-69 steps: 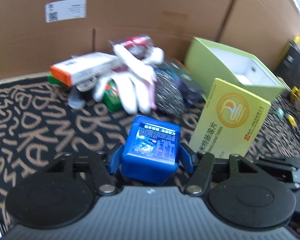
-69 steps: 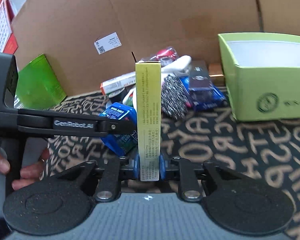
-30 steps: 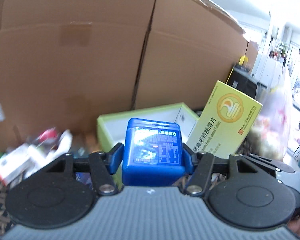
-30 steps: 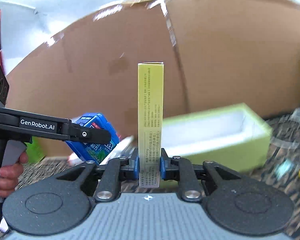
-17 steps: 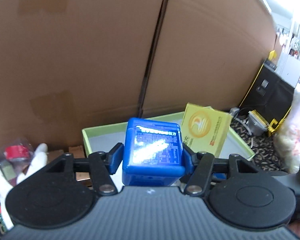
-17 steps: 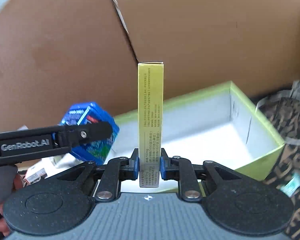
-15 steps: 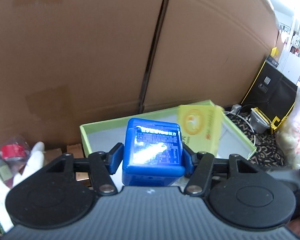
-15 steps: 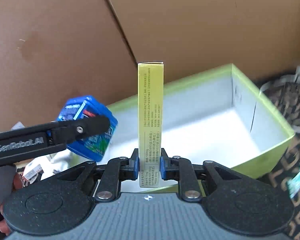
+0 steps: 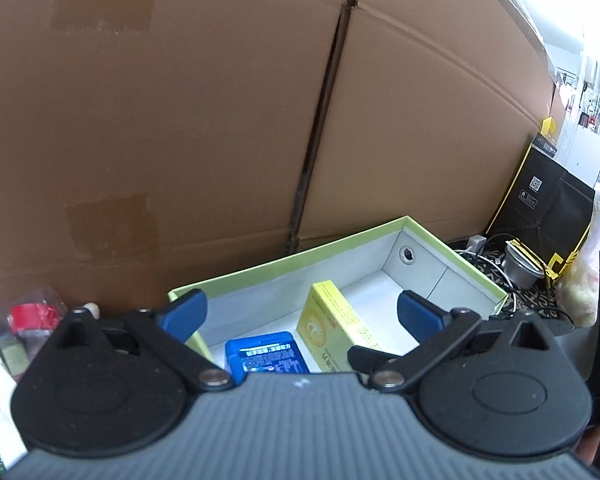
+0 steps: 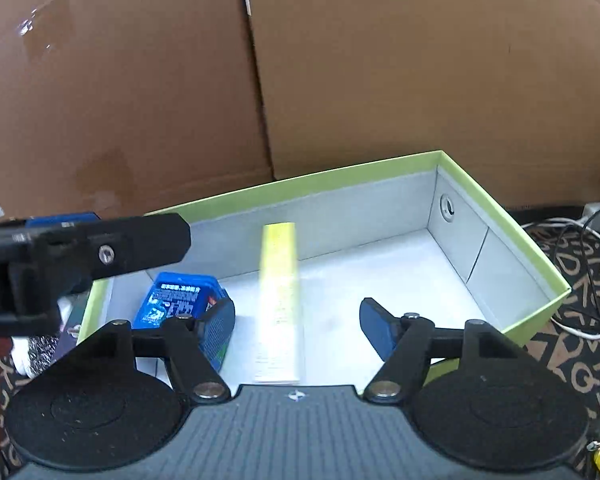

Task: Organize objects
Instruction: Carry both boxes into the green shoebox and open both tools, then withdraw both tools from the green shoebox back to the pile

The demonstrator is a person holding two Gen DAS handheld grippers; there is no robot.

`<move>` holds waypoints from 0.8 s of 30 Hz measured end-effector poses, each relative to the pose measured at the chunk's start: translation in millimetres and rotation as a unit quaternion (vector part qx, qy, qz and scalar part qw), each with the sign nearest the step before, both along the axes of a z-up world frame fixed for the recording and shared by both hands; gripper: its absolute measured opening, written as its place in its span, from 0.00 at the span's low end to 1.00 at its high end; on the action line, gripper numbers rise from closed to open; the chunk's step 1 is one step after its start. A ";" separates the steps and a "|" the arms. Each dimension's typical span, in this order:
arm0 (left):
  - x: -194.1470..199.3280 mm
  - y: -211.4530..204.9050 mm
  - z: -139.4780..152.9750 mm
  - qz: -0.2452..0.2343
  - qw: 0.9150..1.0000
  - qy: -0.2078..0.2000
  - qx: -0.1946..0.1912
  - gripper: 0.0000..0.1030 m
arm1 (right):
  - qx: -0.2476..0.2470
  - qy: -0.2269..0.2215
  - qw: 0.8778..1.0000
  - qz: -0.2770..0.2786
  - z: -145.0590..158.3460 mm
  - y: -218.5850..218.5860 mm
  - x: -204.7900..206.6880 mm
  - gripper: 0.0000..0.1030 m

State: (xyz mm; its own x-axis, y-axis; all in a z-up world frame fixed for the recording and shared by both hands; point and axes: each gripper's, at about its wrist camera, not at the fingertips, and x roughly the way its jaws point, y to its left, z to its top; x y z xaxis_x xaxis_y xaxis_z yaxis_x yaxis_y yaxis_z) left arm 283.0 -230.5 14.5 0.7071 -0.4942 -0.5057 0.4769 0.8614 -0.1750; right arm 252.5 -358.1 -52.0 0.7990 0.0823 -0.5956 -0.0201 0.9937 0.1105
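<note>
Change: both boxes, gripped before, are now lying released inside the green box [image 10: 500, 216].
Left gripper [image 9: 298, 314]: spread empty, blue box [image 9: 266, 356] sitting just below.
Right gripper [image 10: 298, 320]: spread empty, yellow box [image 10: 280, 300] lying lengthwise between its fingers, blurred.

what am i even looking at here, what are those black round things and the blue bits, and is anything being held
These are two handheld grippers, one in each of a person's hands, each with a fisheye camera looking forward along its two fingers. The black discs and grey ribbed body at the bottom of each picture are the gripper itself; the blue bits are its finger pads.

One picture is from the left gripper, the other from the right gripper. Both are open and hold nothing.

Below them sits a green box with a pale inside, in front of a cardboard wall. Inside it are a blue container and a yellow carton; the carton looks blurred in the right view, perhaps mid-drop. More clutter lies left of the box.
</note>
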 end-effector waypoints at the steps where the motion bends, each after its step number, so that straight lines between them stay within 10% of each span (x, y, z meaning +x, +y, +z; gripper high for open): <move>1: -2.0 0.7 1.2 0.001 1.000 -0.001 0.001 1.00 | -0.002 -0.003 1.000 0.000 0.6 2.8 2.3 0.70; 14: -76.8 58.6 54.0 0.036 0.998 -0.042 -0.015 1.00 | 0.039 -0.084 0.996 0.012 55.5 12.6 -46.5 0.81; 24: -142.0 143.9 39.7 0.098 0.995 -0.010 0.022 1.00 | 0.065 -0.158 0.984 0.043 47.3 54.8 -125.9 0.86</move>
State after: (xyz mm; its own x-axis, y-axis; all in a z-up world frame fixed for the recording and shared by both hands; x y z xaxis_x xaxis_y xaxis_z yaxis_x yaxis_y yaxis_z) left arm 141.0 -86.6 54.2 0.7984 -0.3231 -0.5082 0.3018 0.9449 -0.1267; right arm 126.6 -303.3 -4.6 0.9295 0.2170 -0.2984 -0.1572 0.9646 0.2116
